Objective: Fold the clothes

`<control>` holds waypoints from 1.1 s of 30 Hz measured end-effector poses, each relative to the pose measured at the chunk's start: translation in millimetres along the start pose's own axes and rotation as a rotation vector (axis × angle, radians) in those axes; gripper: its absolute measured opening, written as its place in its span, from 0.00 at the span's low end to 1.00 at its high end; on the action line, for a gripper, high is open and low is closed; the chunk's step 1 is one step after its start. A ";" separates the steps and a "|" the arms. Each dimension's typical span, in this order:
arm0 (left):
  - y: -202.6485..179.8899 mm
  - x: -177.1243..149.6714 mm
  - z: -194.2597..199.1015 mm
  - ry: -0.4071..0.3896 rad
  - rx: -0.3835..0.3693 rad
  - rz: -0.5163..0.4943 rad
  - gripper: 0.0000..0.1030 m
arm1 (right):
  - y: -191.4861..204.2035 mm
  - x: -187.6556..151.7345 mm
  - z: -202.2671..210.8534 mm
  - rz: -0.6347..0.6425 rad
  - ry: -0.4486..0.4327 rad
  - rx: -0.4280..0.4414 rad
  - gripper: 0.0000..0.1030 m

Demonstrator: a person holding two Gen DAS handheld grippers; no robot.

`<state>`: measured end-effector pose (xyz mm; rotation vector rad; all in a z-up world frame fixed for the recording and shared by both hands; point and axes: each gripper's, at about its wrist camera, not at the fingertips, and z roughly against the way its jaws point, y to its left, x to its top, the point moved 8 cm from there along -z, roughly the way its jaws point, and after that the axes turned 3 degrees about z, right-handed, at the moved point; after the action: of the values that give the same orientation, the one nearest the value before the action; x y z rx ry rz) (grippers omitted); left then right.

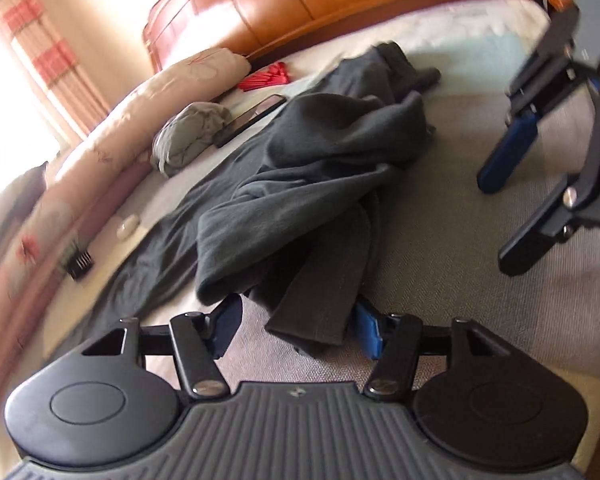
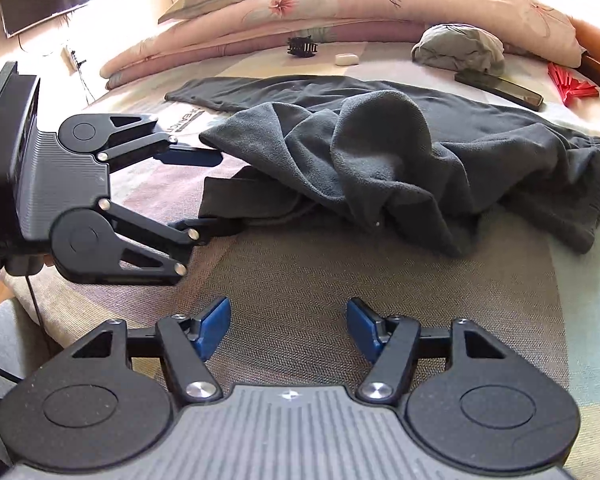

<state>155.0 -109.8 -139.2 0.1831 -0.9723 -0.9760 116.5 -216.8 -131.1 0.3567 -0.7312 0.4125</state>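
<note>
Jaws of the left gripper stand part open around a dark grey garment; right gripper hangs open, empty, above the bed.

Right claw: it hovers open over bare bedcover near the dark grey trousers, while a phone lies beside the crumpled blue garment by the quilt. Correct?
One detail is wrong: the crumpled garment beside the phone is grey-green, not blue, as the right wrist view shows. The rest stands: the right claw is open over bare bedcover, short of the dark grey trousers.
</note>
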 end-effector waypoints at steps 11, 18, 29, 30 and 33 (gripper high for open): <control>-32.0 24.9 -18.3 0.044 0.089 -0.293 0.56 | -9.2 -4.5 8.8 -0.045 -0.012 0.014 0.71; -44.5 32.9 -33.5 0.057 0.089 -0.376 0.29 | -18.5 -11.4 18.1 -0.082 -0.017 0.006 0.71; -50.9 24.7 -23.2 0.081 0.062 -0.405 0.08 | -27.6 -16.0 28.6 -0.152 -0.038 0.002 0.71; -50.1 22.0 -18.8 0.081 0.058 -0.412 0.08 | -28.1 -15.7 29.6 -0.152 -0.041 0.000 0.71; -47.4 11.1 -3.8 0.092 0.036 -0.428 0.08 | -29.2 -14.1 31.8 -0.157 -0.049 0.001 0.71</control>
<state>130.8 -146.9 -159.8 0.4766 -0.8829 -1.3284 103.1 -259.6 -123.9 0.4236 -0.7451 0.2567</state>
